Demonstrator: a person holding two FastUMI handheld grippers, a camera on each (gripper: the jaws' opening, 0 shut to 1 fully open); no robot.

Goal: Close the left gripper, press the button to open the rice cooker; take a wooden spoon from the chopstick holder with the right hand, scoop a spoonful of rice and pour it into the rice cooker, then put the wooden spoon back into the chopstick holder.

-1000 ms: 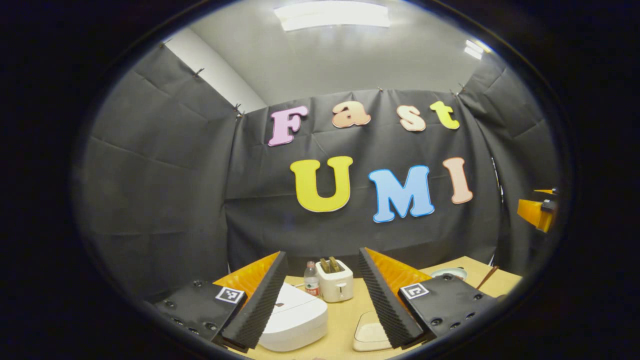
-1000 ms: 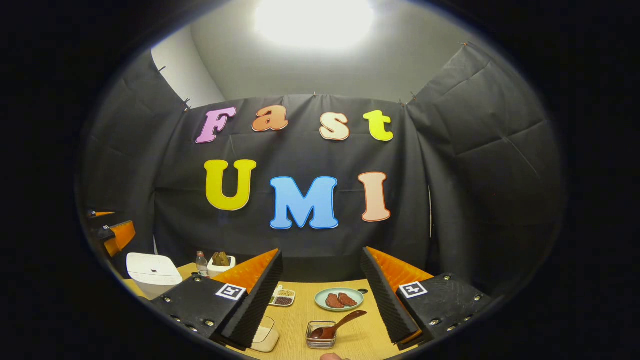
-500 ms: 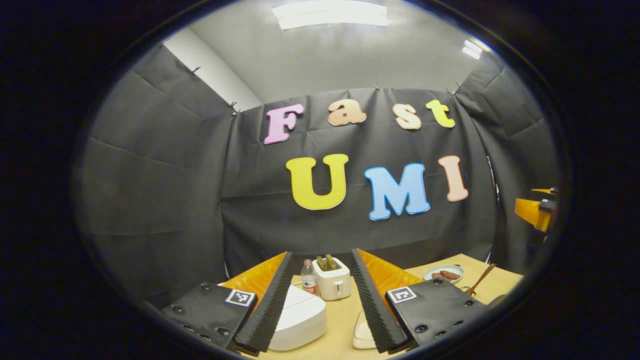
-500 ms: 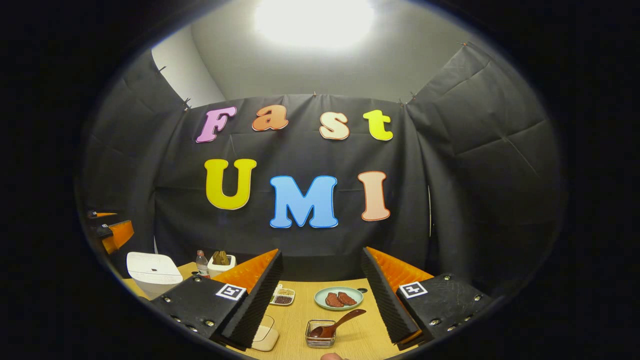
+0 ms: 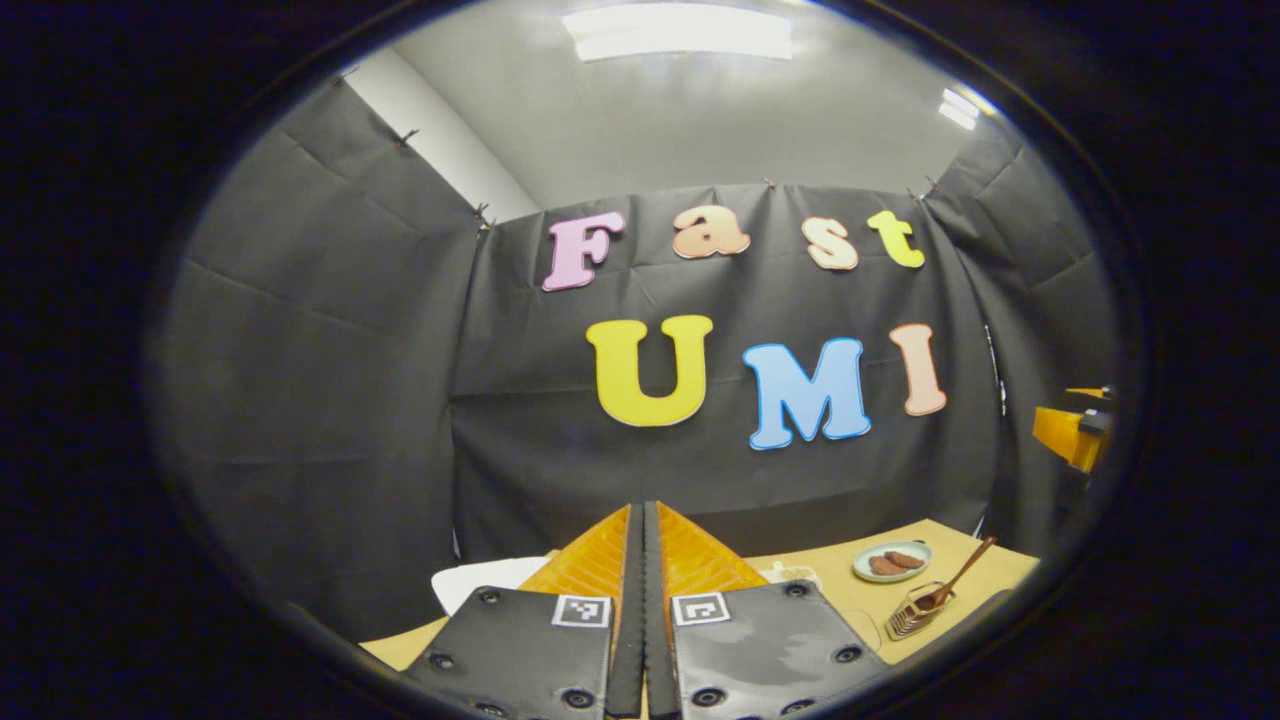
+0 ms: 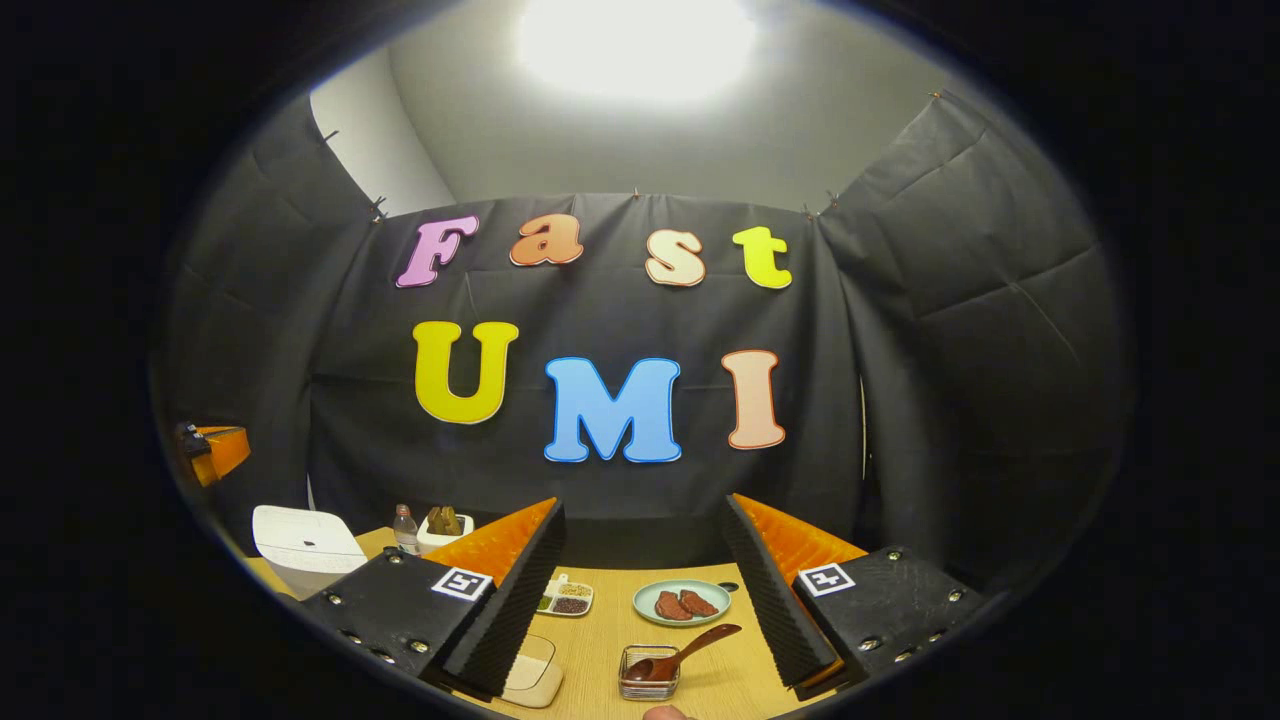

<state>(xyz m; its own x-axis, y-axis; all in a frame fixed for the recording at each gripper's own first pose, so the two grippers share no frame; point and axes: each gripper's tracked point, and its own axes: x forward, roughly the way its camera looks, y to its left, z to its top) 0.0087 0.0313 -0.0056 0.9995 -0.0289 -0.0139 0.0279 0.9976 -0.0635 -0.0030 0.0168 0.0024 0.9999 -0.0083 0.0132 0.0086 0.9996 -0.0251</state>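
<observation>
Lighting: overhead ceiling panel [image 5: 677,30], evenly diffused in the left gripper view; blown out to white glare [image 6: 636,40] in the right gripper view. Fisheye curvature is seen at edges. Focus sharp, shadows soft.

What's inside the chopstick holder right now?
The small clear square chopstick holder holds one brown wooden spoon, bowl end down inside, handle leaning out over the rim toward the right. Anything beneath the spoon's bowl is covered.
</observation>
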